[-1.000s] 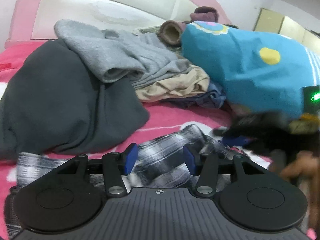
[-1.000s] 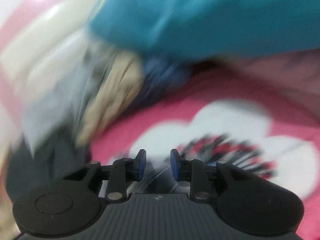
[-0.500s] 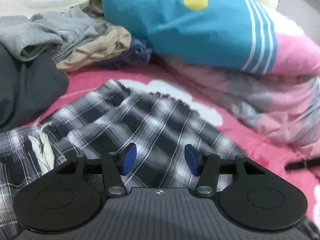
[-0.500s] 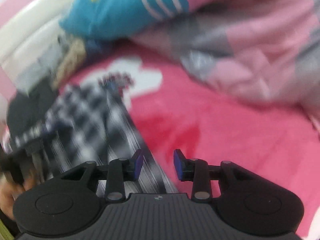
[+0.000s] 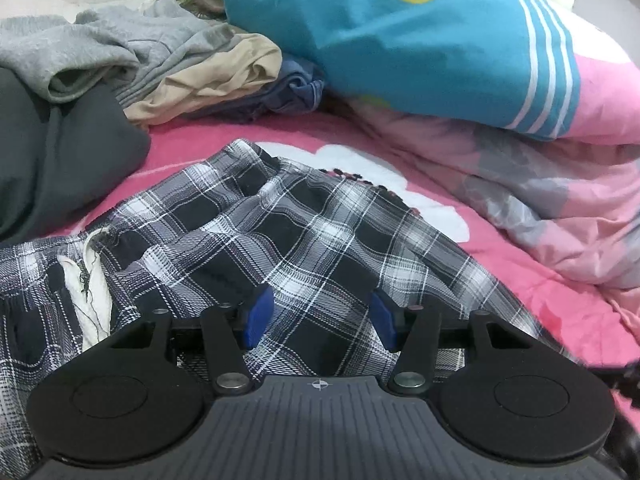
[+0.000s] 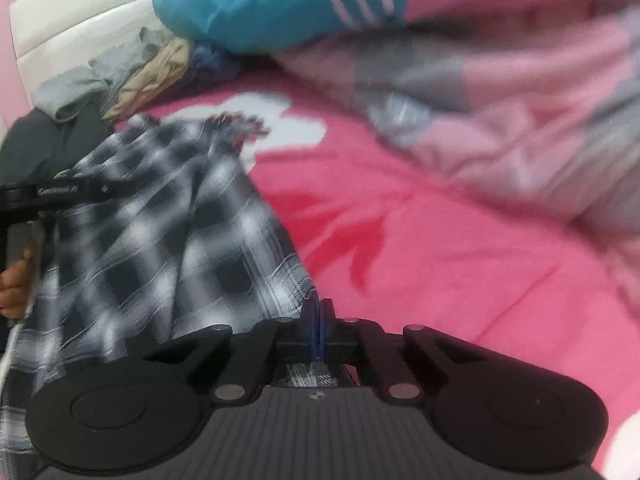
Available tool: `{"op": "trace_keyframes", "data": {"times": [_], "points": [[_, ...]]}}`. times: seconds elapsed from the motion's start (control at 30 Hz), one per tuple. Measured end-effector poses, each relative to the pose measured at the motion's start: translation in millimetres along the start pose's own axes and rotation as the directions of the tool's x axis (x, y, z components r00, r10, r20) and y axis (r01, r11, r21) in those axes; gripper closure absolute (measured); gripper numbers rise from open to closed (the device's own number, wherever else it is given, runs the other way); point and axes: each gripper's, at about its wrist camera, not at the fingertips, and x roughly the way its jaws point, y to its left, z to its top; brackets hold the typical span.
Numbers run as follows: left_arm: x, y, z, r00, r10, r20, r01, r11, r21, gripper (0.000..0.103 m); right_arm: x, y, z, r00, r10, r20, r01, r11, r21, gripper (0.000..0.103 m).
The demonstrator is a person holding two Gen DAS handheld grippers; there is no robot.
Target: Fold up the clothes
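A black-and-white plaid garment (image 5: 288,232) lies spread on the pink bedsheet (image 5: 500,264). My left gripper (image 5: 320,314) hovers open just over the plaid cloth, which passes under and between its blue pads without being pinched. In the right wrist view the plaid garment (image 6: 160,220) stretches to the left, blurred. My right gripper (image 6: 318,326) is shut on its right edge, and a strip of plaid shows behind the closed pads. A person's hand (image 6: 14,284) holds the left tool at the far left.
A dark grey garment (image 5: 60,160) lies at the left, and behind it a heap of light grey, beige and blue clothes (image 5: 192,68). A blue pillow (image 5: 400,40) and a rumpled pink-and-grey quilt (image 5: 560,208) fill the right.
The right gripper swung right, then came to the plaid garment's edge and shut on it. The left view swung from the clothes heap down over the plaid cloth.
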Motion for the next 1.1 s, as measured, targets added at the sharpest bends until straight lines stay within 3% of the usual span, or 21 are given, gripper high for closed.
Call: {"op": "trace_keyframes", "data": {"times": [0.17, 0.37, 0.57, 0.67, 0.7, 0.77, 0.87, 1.0, 1.1], "points": [[0.6, 0.3, 0.6, 1.0, 0.004, 0.001, -0.004, 1.0, 0.005, 0.051, 0.9, -2.0, 13.4, 0.991, -0.118, 0.059, 0.119, 0.992, -0.03, 0.102], [0.9, -1.5, 0.9, 1.0, 0.018, 0.003, -0.018, 1.0, 0.017, 0.051, 44.7, -6.7, -0.7, 0.962, -0.272, 0.032, 0.274, 0.955, -0.118, 0.102], [1.8, -4.7, 0.3, 1.0, 0.029, 0.001, -0.029, 0.999, 0.036, 0.051, 60.1, -5.4, -12.1, 0.935, -0.342, 0.098, 0.353, 0.926, -0.136, 0.101], [0.6, -5.4, 1.0, 1.0, 0.027, 0.004, -0.027, 0.999, 0.041, 0.05, 34.4, -31.6, -3.9, 0.958, -0.271, 0.097, 0.268, 0.962, 0.042, 0.094], [-0.8, -5.4, 1.7, 1.0, 0.023, 0.007, -0.023, 0.999, 0.041, 0.05, 18.4, -45.6, -3.7, 0.961, -0.261, 0.095, 0.246, 0.958, 0.144, 0.088], [-7.5, -6.5, 4.0, 1.0, 0.005, 0.027, -0.006, 0.999, 0.043, 0.05, -17.1, -71.4, -11.1, 0.966, -0.23, 0.12, 0.182, 0.931, 0.317, 0.087], [-27.5, -15.1, 6.9, 0.994, -0.093, 0.062, 0.09, 0.995, 0.051, 0.05, -77.6, -95.0, -33.2, 0.971, -0.18, 0.156, 0.096, 0.895, 0.435, 0.087], [-45.9, -44.3, -3.9, 0.96, -0.279, 0.006, 0.276, 0.954, 0.114, 0.05, -129.0, -87.3, -69.6, 0.981, -0.155, 0.116, 0.101, 0.922, 0.375, 0.087], [-44.6, -80.3, -31.8, 0.952, -0.297, -0.071, 0.305, 0.917, 0.256, 0.05, -140.9, -63.6, -96.5, 0.983, -0.173, 0.06, 0.151, 0.952, 0.268, 0.087]]}}
